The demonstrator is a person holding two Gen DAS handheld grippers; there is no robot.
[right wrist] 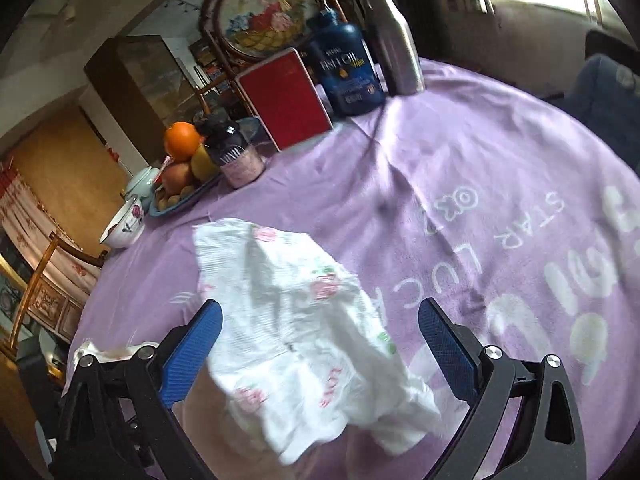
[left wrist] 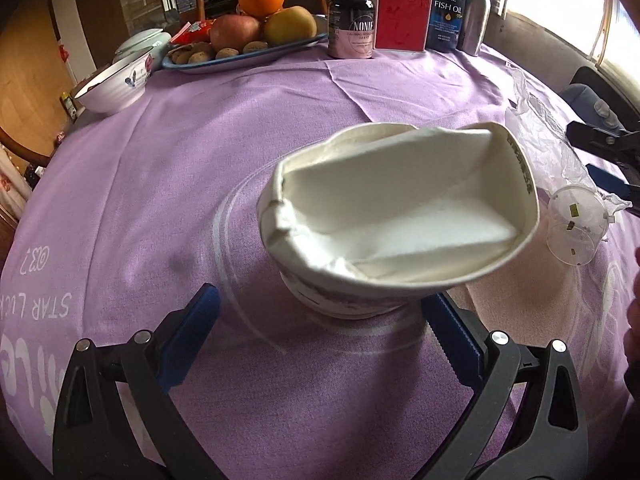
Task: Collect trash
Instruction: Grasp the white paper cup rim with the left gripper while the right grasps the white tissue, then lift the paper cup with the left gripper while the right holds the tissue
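In the left wrist view a squashed white paper bowl (left wrist: pixel 396 208) with a flat white sheet inside rests on a patterned bowl (left wrist: pixel 344 304) on the purple tablecloth (left wrist: pixel 200 168). My left gripper (left wrist: pixel 320 340) is open, its blue pads either side of the bowl's base. A clear plastic cup (left wrist: pixel 576 232) and crinkled clear wrap (left wrist: pixel 544 136) lie to the right, by my right gripper's fingers (left wrist: pixel 600 144). In the right wrist view my right gripper (right wrist: pixel 320 348) is open around a crumpled white printed napkin (right wrist: pixel 304 328) on the cloth.
At the table's far side stand a fruit tray (left wrist: pixel 248 52) with an orange and apples, a dark supplement jar (left wrist: pixel 351 20), a red card (left wrist: pixel 403 10), a fish oil bottle (left wrist: pixel 447 8) and a steel bottle (left wrist: pixel 475 10). Two white bowls (left wrist: pixel 116 84) sit far left.
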